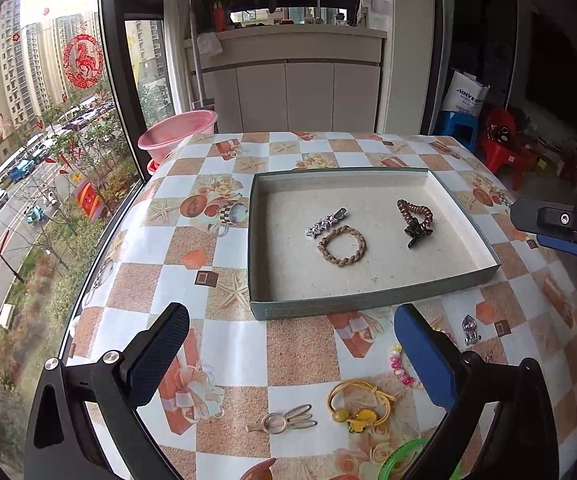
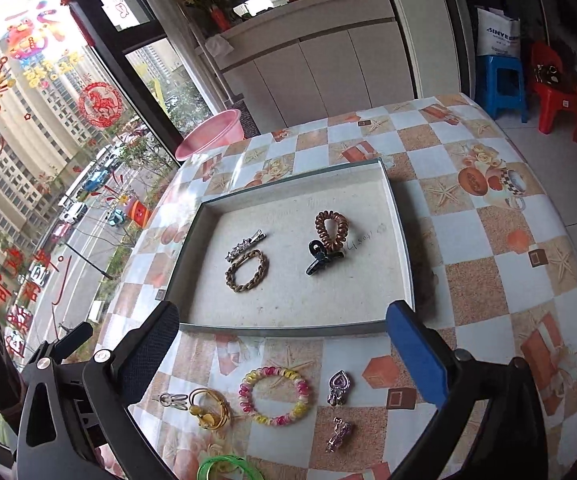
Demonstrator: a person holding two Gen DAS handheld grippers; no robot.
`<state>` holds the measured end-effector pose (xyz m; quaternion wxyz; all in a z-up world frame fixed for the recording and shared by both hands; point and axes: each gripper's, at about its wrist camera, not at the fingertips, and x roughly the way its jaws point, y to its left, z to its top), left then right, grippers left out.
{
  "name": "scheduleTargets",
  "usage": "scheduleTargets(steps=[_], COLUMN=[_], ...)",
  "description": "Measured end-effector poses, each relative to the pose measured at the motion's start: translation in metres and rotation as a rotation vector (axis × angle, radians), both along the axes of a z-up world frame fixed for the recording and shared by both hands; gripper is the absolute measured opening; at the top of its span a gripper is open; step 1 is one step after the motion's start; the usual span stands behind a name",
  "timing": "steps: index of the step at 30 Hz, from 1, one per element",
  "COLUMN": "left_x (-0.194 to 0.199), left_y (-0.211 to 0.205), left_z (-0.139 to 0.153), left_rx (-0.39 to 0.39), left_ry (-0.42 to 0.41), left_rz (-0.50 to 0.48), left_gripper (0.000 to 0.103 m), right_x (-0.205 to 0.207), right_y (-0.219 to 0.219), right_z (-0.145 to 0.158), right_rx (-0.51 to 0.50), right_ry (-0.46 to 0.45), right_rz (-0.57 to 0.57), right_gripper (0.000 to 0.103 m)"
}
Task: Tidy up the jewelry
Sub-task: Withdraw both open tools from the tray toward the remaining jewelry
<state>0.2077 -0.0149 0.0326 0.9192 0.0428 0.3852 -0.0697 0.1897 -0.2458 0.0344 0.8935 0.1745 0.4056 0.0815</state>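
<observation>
Jewelry is split: a star clip (image 2: 245, 245), braided ring (image 2: 247, 271), coil tie (image 2: 331, 226) and claw clip (image 2: 320, 260) lie in the tray (image 2: 400, 240), while from my left a rabbit clip (image 2: 172, 400), yellow tie (image 2: 208, 408), bead bracelet (image 2: 275, 396) and two small charms (image 2: 339, 387) wait on the tablecloth (image 2: 488, 280). Both my left gripper (image 1: 292, 354) and right gripper (image 2: 282, 344) hang released and empty, so I judge the risk is pinching the flat rabbit clip badly, skidding it into the yellow tie touching it
</observation>
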Motion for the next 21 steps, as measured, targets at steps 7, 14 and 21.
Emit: scheduleTargets(steps=[7, 14, 21], left_x=[-0.024, -0.043, -0.053], left_y=[0.010, 0.016, 0.020], left_z=[-0.006, -0.017, -0.037], left_rx=[0.017, 0.036, 0.076], left_ry=[0.001, 0.004, 0.039], left_rz=[-0.006, -0.016, -0.024], left_gripper=[0.103, 0.103, 0.103], right_x=[-0.027, -0.050, -0.066], right_y=[0.008, 0.013, 0.008], right_z=[-0.003, -0.016, -0.032], right_rx=[-0.004, -0.015, 0.006], right_ry=[0.031, 0.058, 0.099], right_rz=[0.014, 0.019, 0.002], right_gripper=[0.103, 0.103, 0.103])
